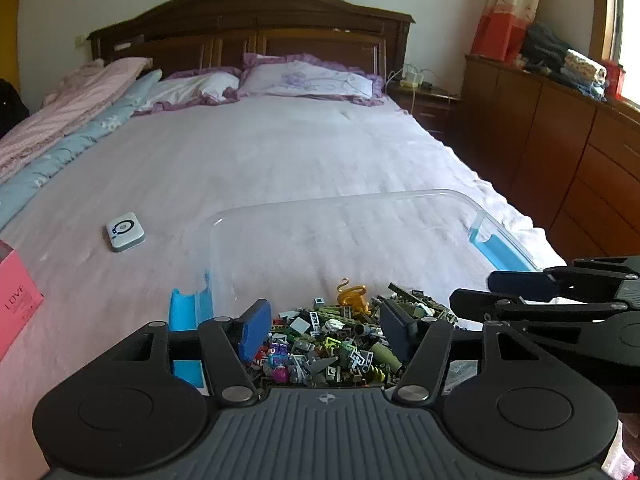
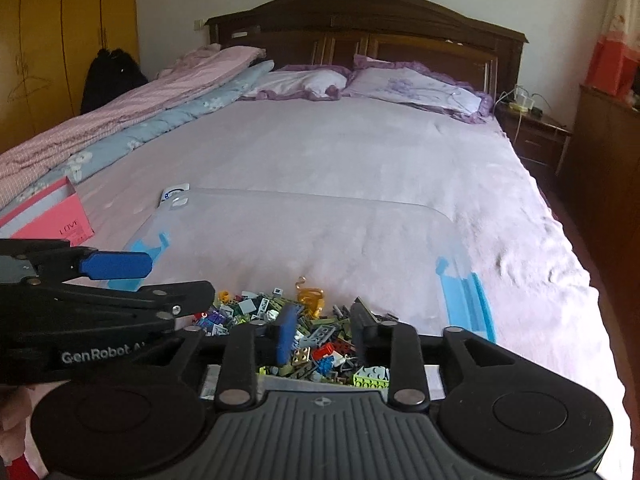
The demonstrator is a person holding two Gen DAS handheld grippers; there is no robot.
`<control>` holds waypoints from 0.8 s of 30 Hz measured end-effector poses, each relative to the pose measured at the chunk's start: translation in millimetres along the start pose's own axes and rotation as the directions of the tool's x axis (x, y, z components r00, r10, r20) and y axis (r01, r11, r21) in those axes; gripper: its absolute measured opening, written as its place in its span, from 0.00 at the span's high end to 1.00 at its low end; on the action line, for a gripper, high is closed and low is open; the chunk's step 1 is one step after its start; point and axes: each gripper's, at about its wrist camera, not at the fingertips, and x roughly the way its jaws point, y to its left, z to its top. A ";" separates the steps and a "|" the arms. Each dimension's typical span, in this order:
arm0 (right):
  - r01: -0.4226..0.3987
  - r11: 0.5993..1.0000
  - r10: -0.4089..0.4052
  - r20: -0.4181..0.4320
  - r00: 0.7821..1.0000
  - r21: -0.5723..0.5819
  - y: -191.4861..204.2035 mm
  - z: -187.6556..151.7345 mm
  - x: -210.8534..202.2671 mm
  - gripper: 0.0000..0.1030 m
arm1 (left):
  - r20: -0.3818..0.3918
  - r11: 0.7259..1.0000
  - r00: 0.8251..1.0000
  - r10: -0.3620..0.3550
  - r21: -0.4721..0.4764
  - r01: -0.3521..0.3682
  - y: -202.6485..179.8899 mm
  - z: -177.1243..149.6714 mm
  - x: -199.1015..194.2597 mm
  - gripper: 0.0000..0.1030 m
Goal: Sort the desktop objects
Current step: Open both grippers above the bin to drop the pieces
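**Both grippers parted over a brick pile in a clear bin**

A bed (image 1: 280,152) with a pale pink sheet fills both views. On it lies a clear plastic bin (image 1: 440,196) with blue latches; a pile of small toy bricks (image 1: 340,344) sits at its near end (a golden curled piece on top). At the left edge of the frame lies a pink box (image 2: 60,220) printed "LOVE". A small white device (image 1: 125,232) rests left of the bin.

The left gripper (image 1: 324,330) is moderately open, nothing clamped, the bricks beyond its fingers; its side reads "GenRobot" in the right wrist view. The right gripper (image 2: 324,338) is narrower, parted, empty, with bricks beyond.
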 end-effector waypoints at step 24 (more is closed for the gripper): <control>0.033 0.998 -0.031 -0.038 0.999 0.051 -11.6 -53.6 -62.8 0.33 | 0.040 0.998 0.997 0.067 -0.003 -0.067 -17.3 -18.4 -73.6 0.00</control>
